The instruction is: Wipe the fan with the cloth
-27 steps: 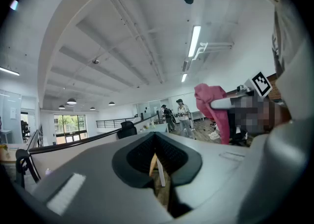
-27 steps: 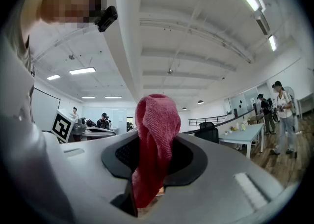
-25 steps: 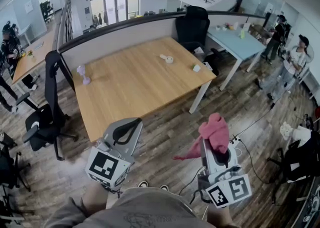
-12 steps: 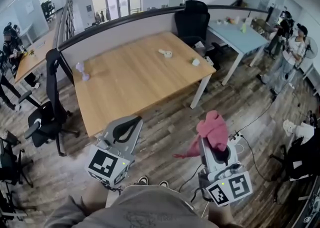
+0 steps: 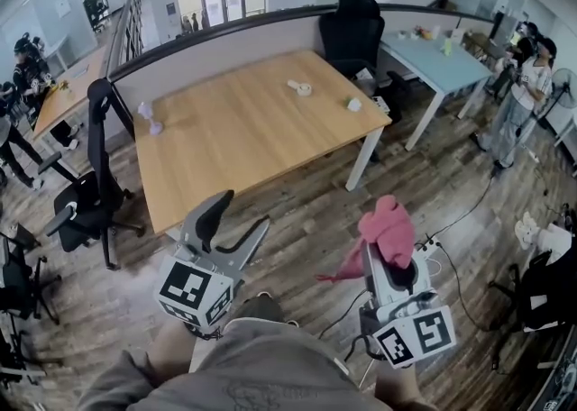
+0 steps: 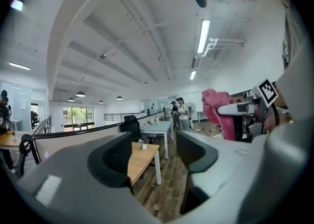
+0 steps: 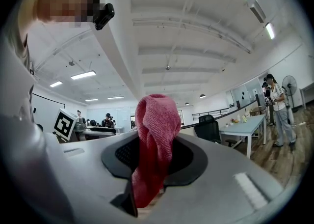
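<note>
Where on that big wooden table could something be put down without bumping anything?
The wooden table is mostly bare: its whole middle and near edge lie free, bordered by the small purple fan at the left and the white roll and small white item toward the far right corner. That corner is the busiest part.
</note>
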Available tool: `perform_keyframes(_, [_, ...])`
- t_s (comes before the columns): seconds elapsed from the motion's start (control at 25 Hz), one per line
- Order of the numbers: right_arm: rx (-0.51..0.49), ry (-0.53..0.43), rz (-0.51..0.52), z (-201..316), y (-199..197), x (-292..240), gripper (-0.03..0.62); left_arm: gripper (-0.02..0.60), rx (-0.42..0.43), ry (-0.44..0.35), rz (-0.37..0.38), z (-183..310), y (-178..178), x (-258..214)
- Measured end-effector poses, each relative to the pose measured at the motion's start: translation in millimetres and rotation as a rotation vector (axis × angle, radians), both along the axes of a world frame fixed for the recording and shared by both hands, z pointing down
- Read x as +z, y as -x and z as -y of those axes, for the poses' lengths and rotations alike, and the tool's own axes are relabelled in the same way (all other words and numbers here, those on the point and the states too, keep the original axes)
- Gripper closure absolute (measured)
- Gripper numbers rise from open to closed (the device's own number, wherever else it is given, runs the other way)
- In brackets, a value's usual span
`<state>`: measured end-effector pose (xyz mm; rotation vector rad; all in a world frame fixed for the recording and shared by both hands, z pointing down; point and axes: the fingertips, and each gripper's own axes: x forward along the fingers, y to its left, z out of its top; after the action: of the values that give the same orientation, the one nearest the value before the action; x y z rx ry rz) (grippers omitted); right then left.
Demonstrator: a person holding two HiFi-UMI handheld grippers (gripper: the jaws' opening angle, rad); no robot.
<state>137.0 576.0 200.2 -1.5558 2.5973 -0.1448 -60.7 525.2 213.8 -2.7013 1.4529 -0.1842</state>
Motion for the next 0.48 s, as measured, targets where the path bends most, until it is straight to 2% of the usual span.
perform_keyframes(0.12, [-0.006,-0.002,-0.005,1,-5,3,0.473,0.276,-0.003,-0.013,0.015,2,-4,-1])
perform_keyframes(0.48, [0.014,0.013,-0.014,28,-15,15,0.473,0.276,0.031,0.001,0.006,35,-16,13])
